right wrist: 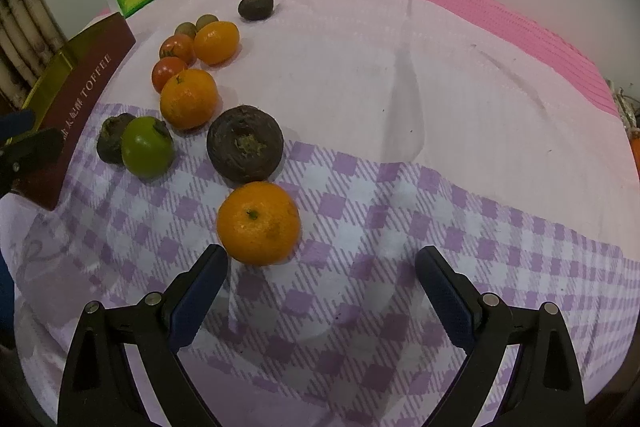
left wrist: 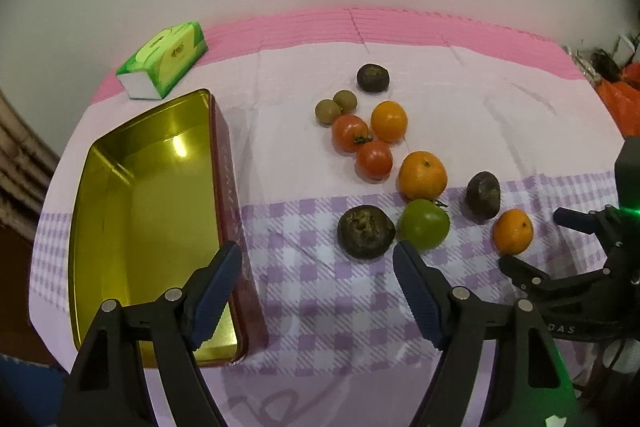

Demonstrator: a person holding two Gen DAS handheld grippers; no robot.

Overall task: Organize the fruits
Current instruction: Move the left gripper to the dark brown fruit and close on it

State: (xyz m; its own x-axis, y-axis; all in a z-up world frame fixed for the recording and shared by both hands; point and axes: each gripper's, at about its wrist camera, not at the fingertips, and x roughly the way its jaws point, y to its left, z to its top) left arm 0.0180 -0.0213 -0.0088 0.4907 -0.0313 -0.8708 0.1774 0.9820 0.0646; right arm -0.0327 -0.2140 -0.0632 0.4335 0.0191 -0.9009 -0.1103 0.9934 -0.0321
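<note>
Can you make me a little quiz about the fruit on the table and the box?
1. True or false: the tin already has fruit in it.
2. How many green tomatoes are on the cloth?
3. Which fruit lies nearest the right gripper: A) red tomato B) orange C) green tomato?

Key: 1. False, it is empty. 2. One. 3. B.
</note>
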